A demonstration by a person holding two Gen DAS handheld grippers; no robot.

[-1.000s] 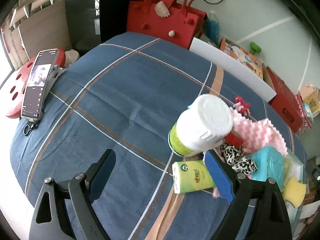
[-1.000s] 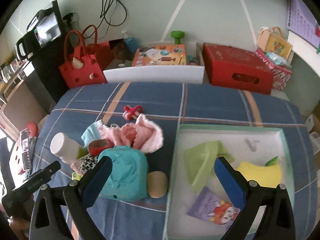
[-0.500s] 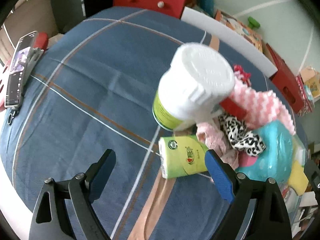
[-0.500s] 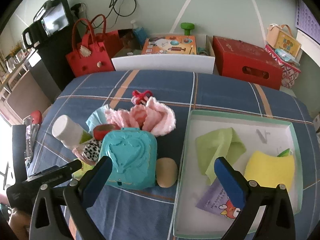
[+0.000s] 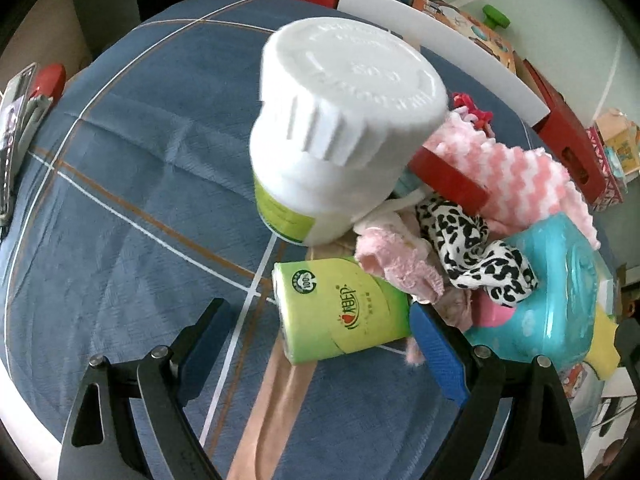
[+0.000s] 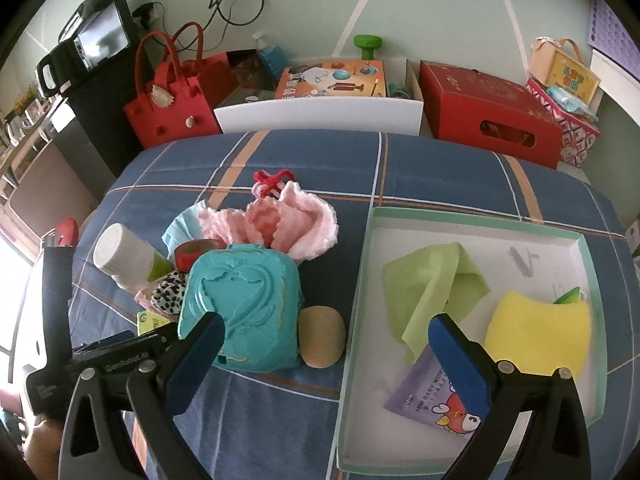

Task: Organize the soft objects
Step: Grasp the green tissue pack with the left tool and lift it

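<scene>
One bottle (image 5: pixel 340 128), one tray (image 6: pixel 472 220), two red bags (image 6: pixel 172 108).

**Soft daylight, heavy fisheye bend**

Both views are bright and evenly lit. Daylight blows out to white at the far left edge, beside the white bottle (image 6: pixel 120 258). That bottle looms slightly blurred in the left view. Edges curve strongly into black corners; shadows stay faint.

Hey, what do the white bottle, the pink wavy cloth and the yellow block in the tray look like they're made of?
White bottle: smooth hard plastic, with a ridged cap and slight sheen. Pink wavy cloth: fuzzy textile, probably fleece or microfibre, bumpy and folded. Yellow block: likely foam sponge, matte with rounded edges.
</scene>
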